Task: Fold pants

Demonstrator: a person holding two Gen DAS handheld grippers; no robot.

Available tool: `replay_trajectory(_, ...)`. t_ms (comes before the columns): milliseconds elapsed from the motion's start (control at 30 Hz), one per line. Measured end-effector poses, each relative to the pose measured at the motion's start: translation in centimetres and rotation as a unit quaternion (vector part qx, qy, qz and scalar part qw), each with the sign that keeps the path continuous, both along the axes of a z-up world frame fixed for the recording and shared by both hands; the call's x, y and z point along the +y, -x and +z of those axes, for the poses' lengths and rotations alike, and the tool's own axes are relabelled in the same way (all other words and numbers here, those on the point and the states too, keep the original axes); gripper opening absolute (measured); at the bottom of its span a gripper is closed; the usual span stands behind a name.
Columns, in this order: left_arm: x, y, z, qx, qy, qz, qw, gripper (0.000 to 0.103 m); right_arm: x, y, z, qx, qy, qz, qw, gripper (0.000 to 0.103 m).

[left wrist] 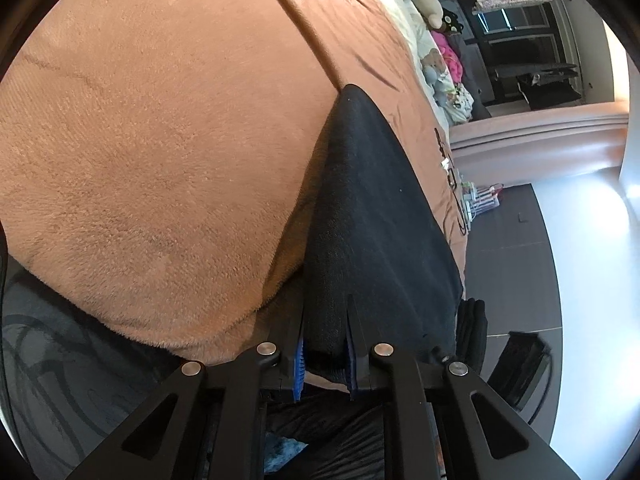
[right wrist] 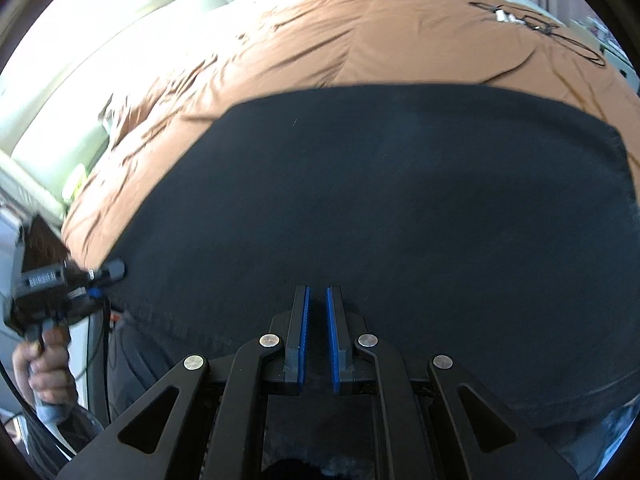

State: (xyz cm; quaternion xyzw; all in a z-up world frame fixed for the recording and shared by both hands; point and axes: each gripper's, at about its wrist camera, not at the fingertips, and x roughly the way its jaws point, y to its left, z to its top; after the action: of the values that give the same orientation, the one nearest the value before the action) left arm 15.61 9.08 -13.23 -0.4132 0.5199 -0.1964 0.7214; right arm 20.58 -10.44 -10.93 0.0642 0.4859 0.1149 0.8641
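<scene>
Here the black pants (right wrist: pixel 380 208) lie spread over the brown fleece blanket (left wrist: pixel 152 152) that covers the bed, one broad dark panel filling most of the right wrist view and running off toward the near edge of the bed. The left gripper (left wrist: pixel 326 356) has its blue pads (left wrist: pixel 299 364) pressed on a bunched edge of the cloth, which rises from the jaws in a taut ridge across the blanket; the jaws stand narrow and are filled by the folded fabric. The right gripper (right wrist: pixel 317 340) hangs low over the flat panel with its jaws drawn nearly together and only a thin slit between the pads; nothing is caught in it. At the left edge of the right wrist view the person's left hand (right wrist: pixel 46 376) grips the handle of the other tool beside the pants' edge. The fabric looks thick, matte and soft, likely a knit or fleece: light enough to lift by one corner, but limp, so it would sag and drag between two holds and cling somewhat to the plush blanket. A sound second hold would probably be at the hem or edge on the opposite side from the left grip, taking both layers at once so the fold carries over evenly
</scene>
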Motion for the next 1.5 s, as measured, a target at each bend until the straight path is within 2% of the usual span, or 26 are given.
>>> replay_trajectory(200,-0.2,-0.6,-0.4,0.003,0.006,-0.004,1.0,0.021,0.1,0.5,-2.2,0.046,0.022,-0.003,0.999,0.006)
replay_trajectory(300,-0.2,-1.0,-1.0,0.01,0.008,-0.001,0.9999,0.026,-0.5,0.1,-1.6,0.053,0.023,0.001,0.998,0.006)
replay_trajectory(400,-0.3,-1.2,-1.6,0.017,0.016,0.006,0.9997,0.027,-1.1,-0.9,-0.2,0.033,0.023,-0.003,0.999,0.006)
replay_trajectory(667,-0.4,-1.7,-2.1,0.023,0.027,0.026,0.999,0.027,-3.1,-6.2,-1.1,0.042,0.033,-0.038,0.998,0.006)
replay_trajectory(1033,-0.8,-3.1,-2.3,0.04,0.013,0.042,0.9982,0.027,-6.1,-13.5,-0.9,0.027,0.042,-0.07,0.996,0.005)
replay_trajectory(1500,-1.0,-2.7,-2.0,0.05,0.0,0.06,0.997,0.027,-11.3,-23.8,-1.3,0.025,0.052,-0.097,0.994,0.005)
